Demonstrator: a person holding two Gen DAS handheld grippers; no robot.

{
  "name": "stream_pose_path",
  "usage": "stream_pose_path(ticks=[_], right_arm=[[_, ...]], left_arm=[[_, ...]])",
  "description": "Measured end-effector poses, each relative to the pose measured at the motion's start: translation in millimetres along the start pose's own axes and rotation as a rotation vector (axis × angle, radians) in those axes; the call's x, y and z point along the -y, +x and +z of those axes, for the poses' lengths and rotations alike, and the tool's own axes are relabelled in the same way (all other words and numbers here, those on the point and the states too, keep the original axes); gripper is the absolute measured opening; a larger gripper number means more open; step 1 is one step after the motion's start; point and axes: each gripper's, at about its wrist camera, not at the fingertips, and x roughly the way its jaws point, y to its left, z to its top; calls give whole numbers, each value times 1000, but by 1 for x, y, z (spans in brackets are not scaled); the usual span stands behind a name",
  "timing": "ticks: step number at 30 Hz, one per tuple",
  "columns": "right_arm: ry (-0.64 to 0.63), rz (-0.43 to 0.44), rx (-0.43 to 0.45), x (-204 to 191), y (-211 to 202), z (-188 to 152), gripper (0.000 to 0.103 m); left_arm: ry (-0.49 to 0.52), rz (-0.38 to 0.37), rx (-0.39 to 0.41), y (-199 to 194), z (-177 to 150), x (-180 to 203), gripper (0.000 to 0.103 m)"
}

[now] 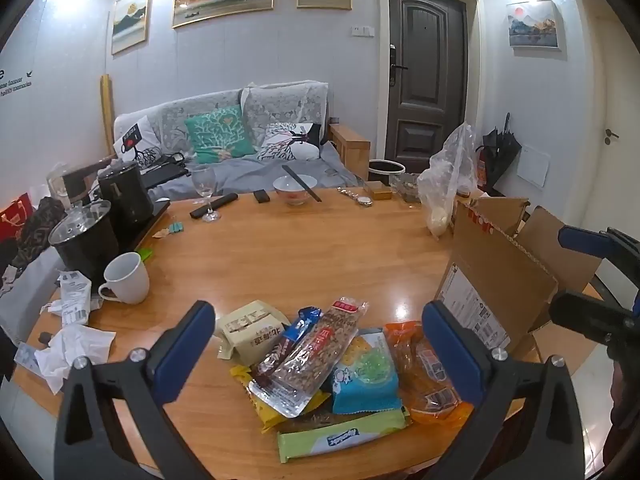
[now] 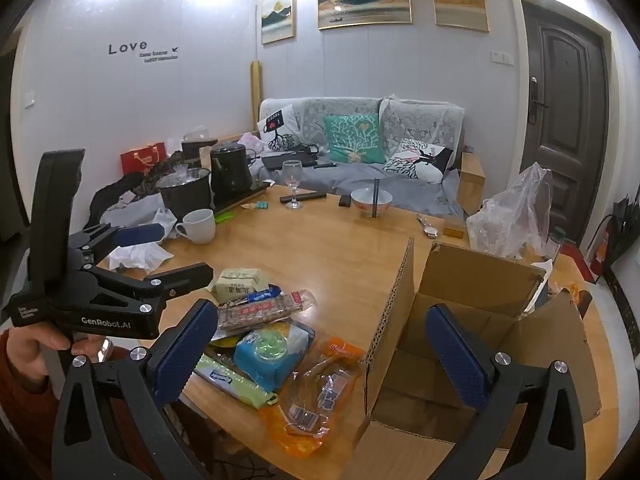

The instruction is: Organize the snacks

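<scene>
Hovering: left tool (image 1: 318,344) wide open, empty, above snack pile (image 1: 320,364)
Peanut bar (image 1: 316,354): long axis toward 1 o'clock
Cardboard box (image 2: 472,320): 3 o'clock of the pile, under the right tool (image 2: 322,340), wide open, empty

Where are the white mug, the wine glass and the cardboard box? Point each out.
mug (image 1: 125,278), left wrist view, on its outer wall.
wine glass (image 1: 204,181), left wrist view, on the bowl of the glass.
box (image 2: 482,276), right wrist view, on the inner face of its far wall.
</scene>
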Motion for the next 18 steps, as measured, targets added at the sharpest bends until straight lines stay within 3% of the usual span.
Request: stream_pose_path(ticks=[18], right_arm=[[-8,12,-3,-6,3,-3,103]], left_arm=[[-1,5,-7,-1,-3,-3,102]])
